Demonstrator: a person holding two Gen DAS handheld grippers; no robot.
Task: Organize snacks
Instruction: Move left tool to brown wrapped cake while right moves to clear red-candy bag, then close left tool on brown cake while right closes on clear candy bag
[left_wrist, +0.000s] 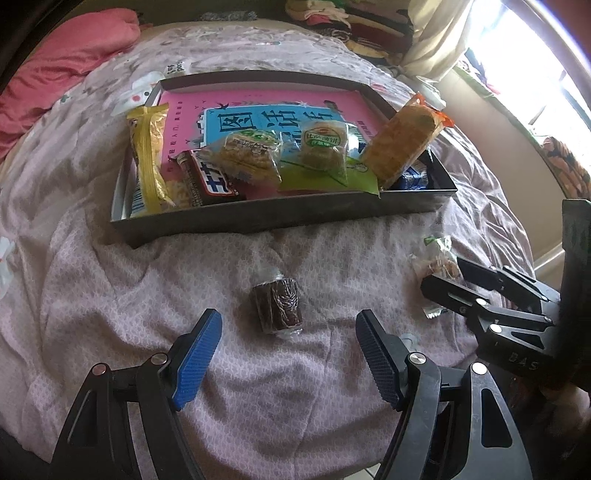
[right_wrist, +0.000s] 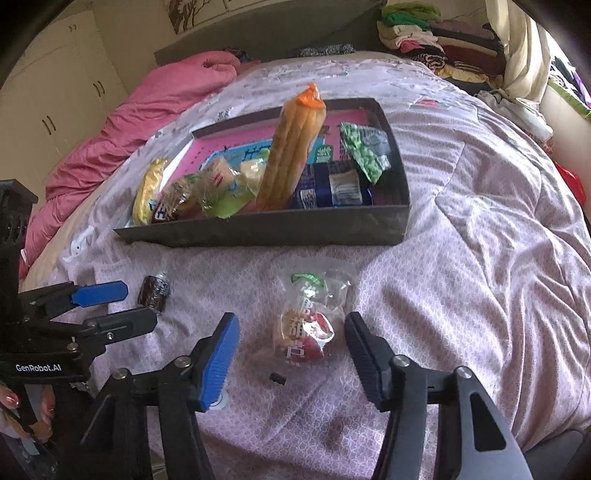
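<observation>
Both tongs stand wide, holding nothing. The crinkly snack bag (right_wrist: 306, 328) between the right tongs (right_wrist: 291, 350) could slip out; the chocolate roll (left_wrist: 276, 307) ahead of the left tongs (left_wrist: 288, 350) may roll on the soft bed quilt (left_wrist: 147, 288).

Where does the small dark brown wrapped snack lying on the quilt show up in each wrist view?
Left wrist view: the dark brown wrapped snack lies low centre on the quilt, just ahead of the open left gripper, between its fingers' line.
Right wrist view: it sits at middle left, beside the left gripper's blue pad.
Shared landmark: the black tray of snacks behind it.
</observation>
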